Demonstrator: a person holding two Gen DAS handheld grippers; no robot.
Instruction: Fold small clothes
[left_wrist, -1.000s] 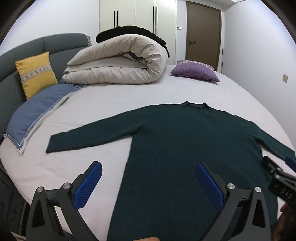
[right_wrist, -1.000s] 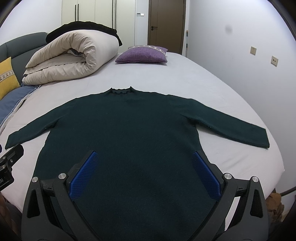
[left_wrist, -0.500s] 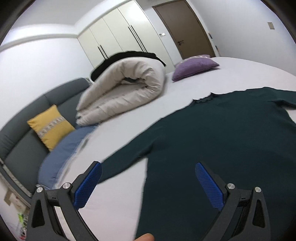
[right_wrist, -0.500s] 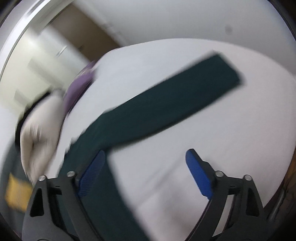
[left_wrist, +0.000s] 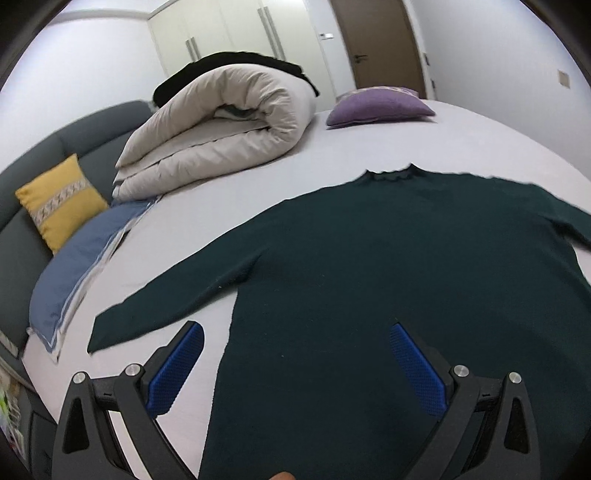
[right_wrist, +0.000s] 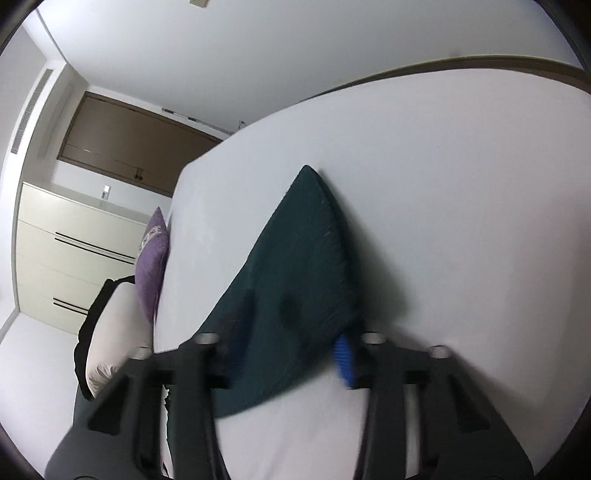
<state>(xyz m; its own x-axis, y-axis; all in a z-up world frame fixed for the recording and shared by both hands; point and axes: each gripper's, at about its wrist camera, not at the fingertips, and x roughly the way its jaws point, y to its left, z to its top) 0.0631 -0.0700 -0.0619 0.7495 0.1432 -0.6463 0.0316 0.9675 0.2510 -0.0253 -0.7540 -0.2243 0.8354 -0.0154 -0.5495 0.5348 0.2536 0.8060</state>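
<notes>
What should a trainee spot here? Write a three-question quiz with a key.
1. True or false: the left hand-held gripper is open and holds nothing.
2. What lies between the jaws of the right hand-held gripper? A. purple pillow B. sweater sleeve C. duvet
3. What colour is the cushion leaning on the grey headboard?
Key: 1 true. 2 B; its jaws have just been closing and now pinch the sleeve. 3 yellow.
</notes>
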